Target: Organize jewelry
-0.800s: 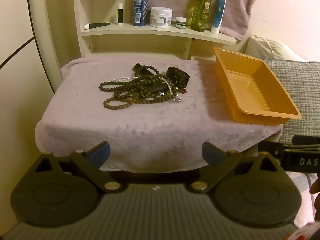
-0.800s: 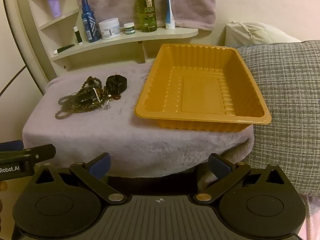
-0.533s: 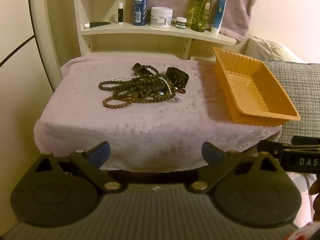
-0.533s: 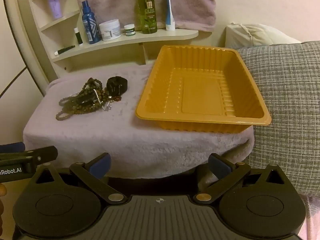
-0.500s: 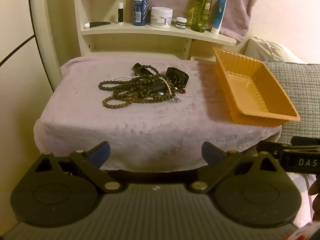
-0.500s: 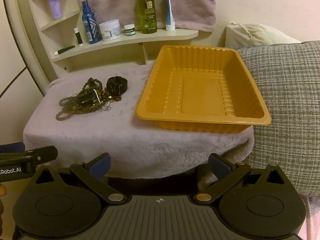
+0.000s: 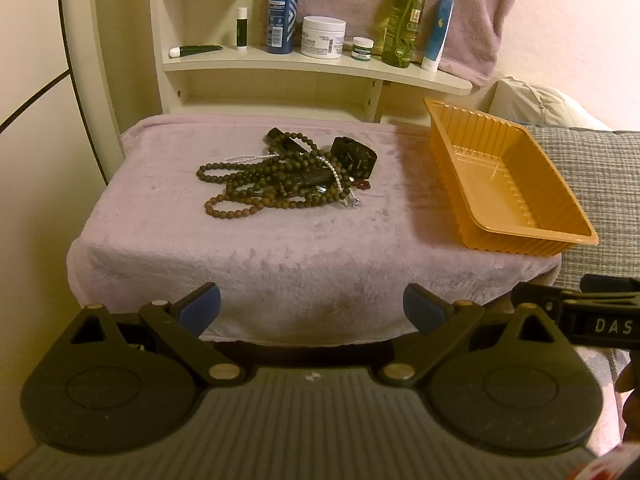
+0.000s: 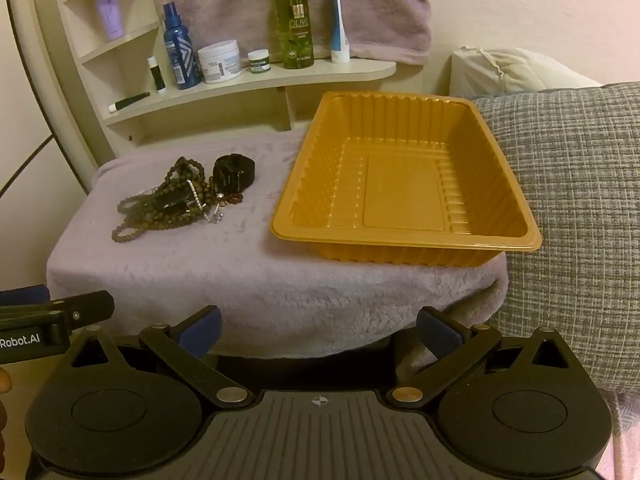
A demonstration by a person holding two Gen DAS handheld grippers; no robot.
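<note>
Fingers of left gripper (image 7: 312, 308) and right gripper (image 8: 318, 330) spread wide, gripping nothing. Beyond, jewelry pile (image 7: 280, 178) on towel-covered table (image 7: 280, 256), beside orange tray (image 8: 404, 184), seemingly empty. Shelf (image 8: 256, 84) carries bottles, jars.

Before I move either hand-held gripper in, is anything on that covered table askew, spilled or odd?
The jewelry lies in one tangled heap, bead strands knotted over a black bangle. The orange tray is empty, its near right corner overhanging the blanket edge. Nothing looks spilled or broken.
</note>
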